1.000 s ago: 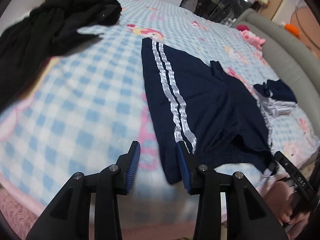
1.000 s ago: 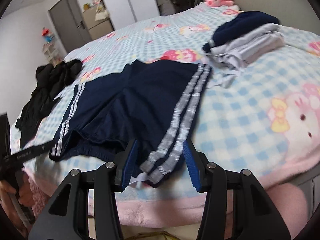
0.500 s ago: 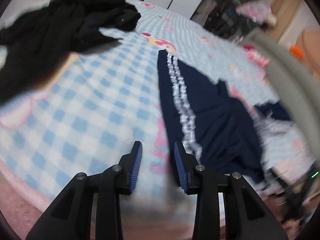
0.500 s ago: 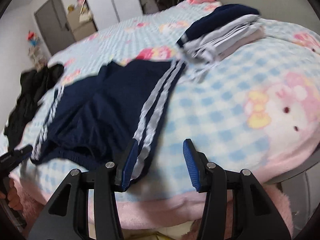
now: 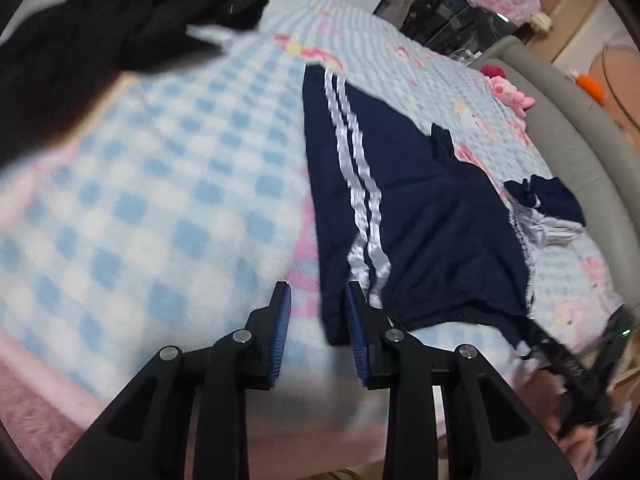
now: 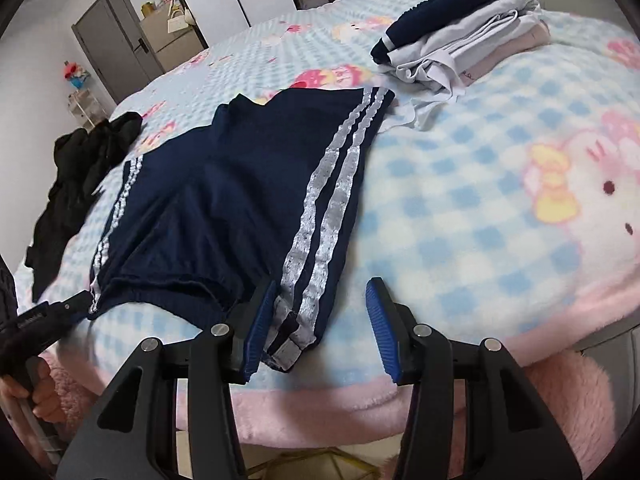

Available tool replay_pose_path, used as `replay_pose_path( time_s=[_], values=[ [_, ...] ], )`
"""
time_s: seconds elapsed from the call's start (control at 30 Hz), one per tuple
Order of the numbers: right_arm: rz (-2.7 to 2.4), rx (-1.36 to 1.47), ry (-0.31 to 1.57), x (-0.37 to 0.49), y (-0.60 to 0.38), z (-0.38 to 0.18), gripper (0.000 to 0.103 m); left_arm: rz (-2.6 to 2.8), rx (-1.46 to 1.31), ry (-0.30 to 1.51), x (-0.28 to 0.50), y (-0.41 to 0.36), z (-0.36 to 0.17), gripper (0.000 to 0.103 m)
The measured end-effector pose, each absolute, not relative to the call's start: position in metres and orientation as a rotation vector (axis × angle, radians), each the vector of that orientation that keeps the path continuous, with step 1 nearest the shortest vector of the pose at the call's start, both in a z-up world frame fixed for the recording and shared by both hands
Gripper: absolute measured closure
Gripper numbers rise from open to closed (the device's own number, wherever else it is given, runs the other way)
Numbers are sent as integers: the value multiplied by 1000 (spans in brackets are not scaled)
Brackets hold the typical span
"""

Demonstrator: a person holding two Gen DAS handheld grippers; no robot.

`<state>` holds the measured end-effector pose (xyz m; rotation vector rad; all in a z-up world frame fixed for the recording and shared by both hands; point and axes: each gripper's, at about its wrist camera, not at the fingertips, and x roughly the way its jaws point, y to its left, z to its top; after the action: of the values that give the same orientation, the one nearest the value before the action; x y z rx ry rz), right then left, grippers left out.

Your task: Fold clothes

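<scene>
Shorts (image 6: 224, 184) lie spread flat on the bed (image 6: 460, 216), navy with twin white stripes down each side, waistband along the near edge and legs running toward the middle. Beyond them, toward the far right corner, sits a folded stack (image 6: 456, 44); a black heap (image 5: 80, 40) lies off toward the far left corner. The left gripper (image 5: 316, 332) hangs over the near edge at the left waistband corner; its jaws have just been closing, yet the pads do not press on cloth — the corner lies just ahead of the right pad, not between the two, so the jaws are unclenched on nothing. The right gripper (image 6: 316, 332) stands at the other waistband corner with its jaws apart, the striped corner lying between them against the left pad but not pinched. My guess is that both corners are about to be taken for the first fold. To do that well, I'd say the left one needs to shift a touch toward the stripes so the band falls properly between its pads, and both should bite on the thick elastic, not the slippery leg fabric. Taking both layers matters — catch only the top one and the shorts will open like a bag when lifted. Then lift evenly, so the stripes stay parallel.
</scene>
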<state>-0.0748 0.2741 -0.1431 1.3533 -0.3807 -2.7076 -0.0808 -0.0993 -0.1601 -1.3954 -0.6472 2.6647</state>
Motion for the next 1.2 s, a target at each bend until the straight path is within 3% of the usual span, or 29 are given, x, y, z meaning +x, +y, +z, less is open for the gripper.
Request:
replay_pose_path(
  time_s=[0.07,0.2,0.3,0.37,0.43,0.63,0.67,0.7,0.77,0.93,1.2],
  values=[
    [-2693,1333,-405,-72,276,-140,55,2594,-1375,-757,-80,-108,-163,73],
    [-2471,1315,-639,-76,283,-151,53,2299,-1316,-1081,-86,-125,-182,72],
    [-2418,1318,-714,-80,285,-157,55,2287,-1303,-1105,-91,-122,-186,72],
    [-2402,1311,-742,-80,286,-158,62,2273,-1313,-1125,-96,-121,-191,75],
    [-2399,1309,-717,-79,284,-155,67,2271,-1312,-1111,-95,-118,-190,77],
    [-2385,1338,-697,-81,280,-161,66,2253,-1317,-1103,-95,-118,-192,79],
    [-2398,1353,-688,-83,280,-164,71,2282,-1330,-1099,-95,-121,-192,83],
    [-2417,1352,-666,-84,280,-162,89,2316,-1321,-1083,-94,-121,-188,89],
    [-2461,1324,-616,-80,279,-152,92,2393,-1273,-1026,-88,-121,-175,90],
    [-2495,1223,-572,-61,281,-127,93,2433,-1214,-940,-76,-120,-151,91],
    [-2493,1389,-522,-64,278,-156,87,2339,-1430,-961,-84,-117,-187,86]
  ],
)
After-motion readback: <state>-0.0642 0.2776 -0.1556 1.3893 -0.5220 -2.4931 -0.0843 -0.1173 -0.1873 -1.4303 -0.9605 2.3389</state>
